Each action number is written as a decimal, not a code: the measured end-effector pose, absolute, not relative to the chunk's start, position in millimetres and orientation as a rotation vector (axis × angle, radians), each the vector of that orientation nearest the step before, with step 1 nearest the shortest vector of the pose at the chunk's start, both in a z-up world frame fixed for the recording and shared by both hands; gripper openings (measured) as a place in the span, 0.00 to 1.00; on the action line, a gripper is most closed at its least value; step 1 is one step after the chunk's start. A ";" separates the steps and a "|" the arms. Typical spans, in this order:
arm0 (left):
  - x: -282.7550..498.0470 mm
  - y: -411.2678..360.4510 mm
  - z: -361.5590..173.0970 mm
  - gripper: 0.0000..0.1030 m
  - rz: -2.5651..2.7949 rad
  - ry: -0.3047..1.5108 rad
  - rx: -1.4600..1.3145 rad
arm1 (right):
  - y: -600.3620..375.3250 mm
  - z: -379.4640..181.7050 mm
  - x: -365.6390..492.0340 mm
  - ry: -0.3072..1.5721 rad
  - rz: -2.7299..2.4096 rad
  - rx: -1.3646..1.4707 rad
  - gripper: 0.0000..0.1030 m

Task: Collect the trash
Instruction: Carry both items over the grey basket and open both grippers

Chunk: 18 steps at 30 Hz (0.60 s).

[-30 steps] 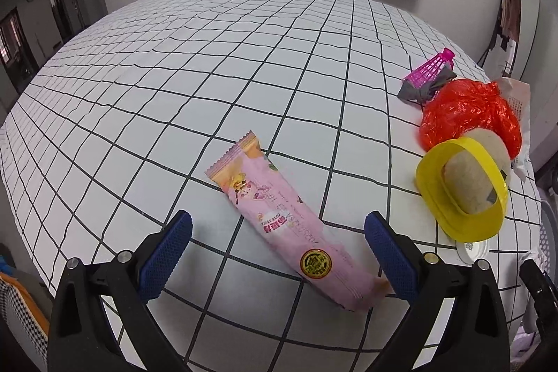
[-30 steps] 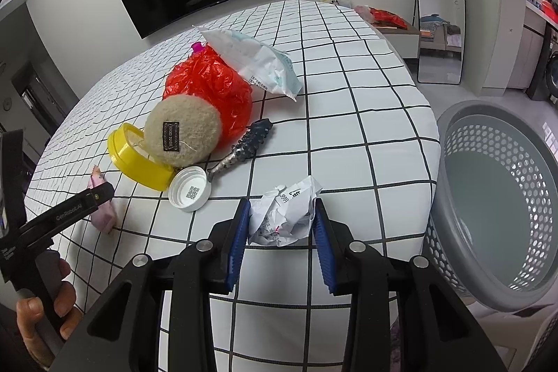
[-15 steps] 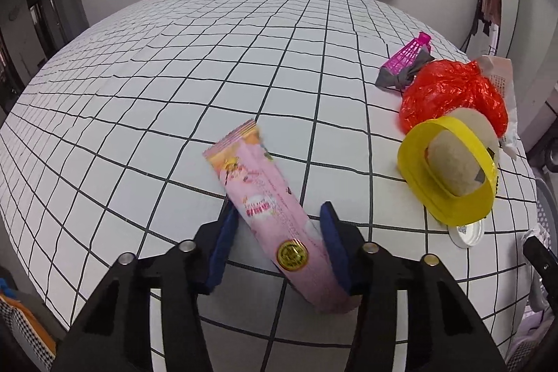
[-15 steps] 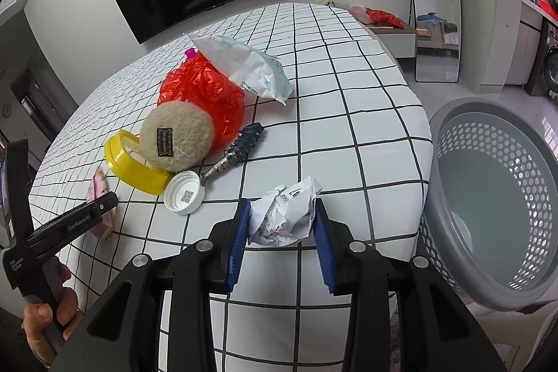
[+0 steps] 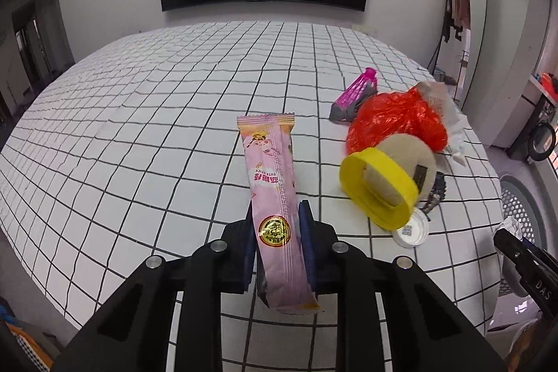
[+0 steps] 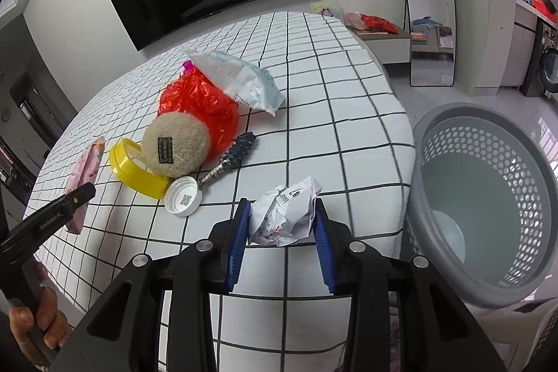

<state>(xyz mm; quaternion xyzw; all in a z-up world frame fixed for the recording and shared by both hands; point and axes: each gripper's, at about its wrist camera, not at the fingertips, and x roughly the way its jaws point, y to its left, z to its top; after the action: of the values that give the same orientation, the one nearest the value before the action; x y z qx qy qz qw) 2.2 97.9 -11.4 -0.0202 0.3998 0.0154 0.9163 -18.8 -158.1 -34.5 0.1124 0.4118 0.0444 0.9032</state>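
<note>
My left gripper [image 5: 277,232] is shut on a long pink snack wrapper [image 5: 273,190] and holds it lifted above the checked table [image 5: 139,128]; the wrapper also shows in the right wrist view [image 6: 85,169]. My right gripper [image 6: 280,222] is shut on a crumpled white paper ball [image 6: 284,215] just above the table's right edge. A grey perforated basket [image 6: 488,197] stands on the floor right of the table.
On the table lie a red plastic bag [image 6: 202,103], a white plastic packet [image 6: 240,81], a beige round pad [image 6: 174,145] on a yellow lid [image 6: 132,173], a white cap [image 6: 183,200], a dark spiky brush [image 6: 233,157] and a pink shuttlecock [image 5: 359,86].
My left gripper closed on the pink wrapper and lifted it off the table. My right gripper still holds the paper ball and has shifted slightly towards the basket.
</note>
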 end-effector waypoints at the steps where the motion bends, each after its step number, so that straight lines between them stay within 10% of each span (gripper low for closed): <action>1: 0.9 93.0 -5.0 0.22 0.017 0.809 -0.039 | -162.7 -30.7 -21.7 0.842 0.085 0.236 0.34; 18: -13.2 -107.5 27.0 0.22 -0.447 0.734 0.133 | -304.3 -18.7 -76.1 0.772 -0.204 0.365 0.34</action>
<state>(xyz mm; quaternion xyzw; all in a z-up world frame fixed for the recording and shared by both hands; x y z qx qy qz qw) -13.2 -107.5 27.0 0.0644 0.3556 -0.2166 0.9069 -76.1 -304.3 -18.7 0.1768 0.3738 -0.0988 0.9051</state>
